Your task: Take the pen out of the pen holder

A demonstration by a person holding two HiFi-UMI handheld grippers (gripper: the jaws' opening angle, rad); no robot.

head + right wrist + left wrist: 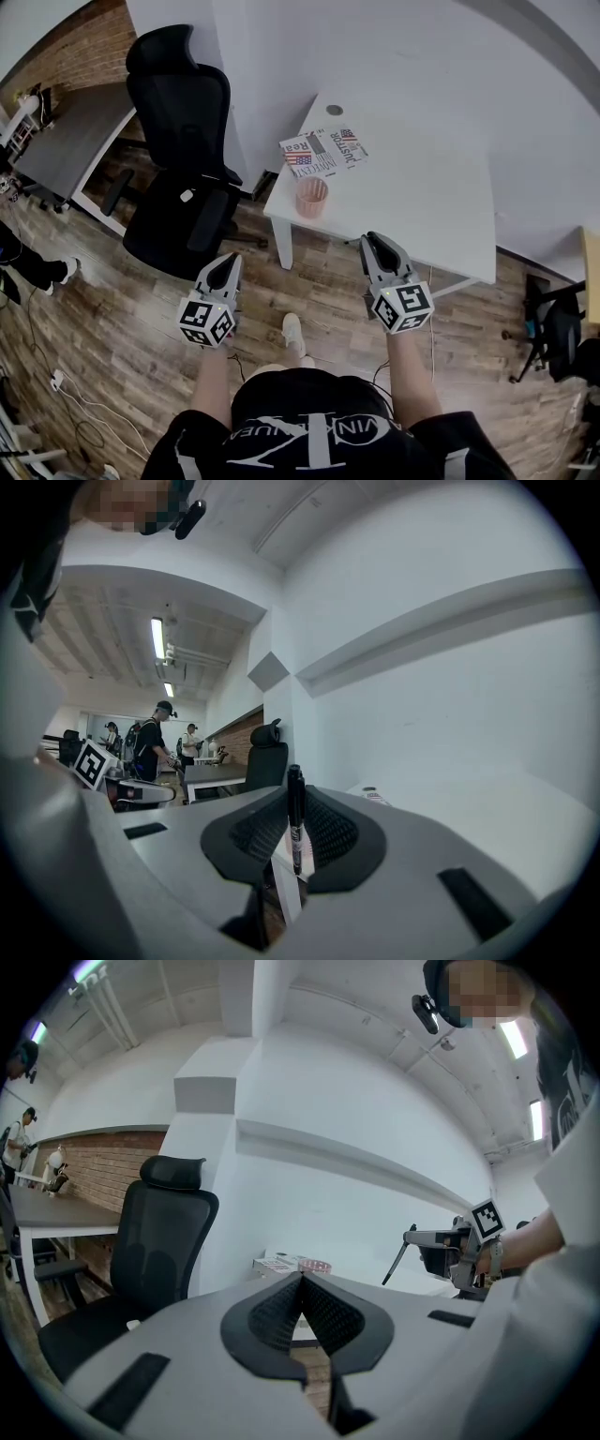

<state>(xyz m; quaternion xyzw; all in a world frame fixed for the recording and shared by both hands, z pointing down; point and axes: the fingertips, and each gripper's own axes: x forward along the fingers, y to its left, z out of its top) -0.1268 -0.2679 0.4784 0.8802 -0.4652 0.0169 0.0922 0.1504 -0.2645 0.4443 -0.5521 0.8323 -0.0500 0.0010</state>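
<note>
Pen (295,829) stands upright, clamped in right gripper (293,797); left gripper (302,1281) has its jaws together.

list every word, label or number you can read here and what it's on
"JUSTOR": sideways on the printed sheet on the white table.
"INNOCENT": apparently, upside down on that sheet; its smaller print is unreadable.
Large white letters on the shirt: upside down, partly hidden, not readable whole.
Label on the pen in the right claw: too small.
Only patterns on the marker cubes.
</note>
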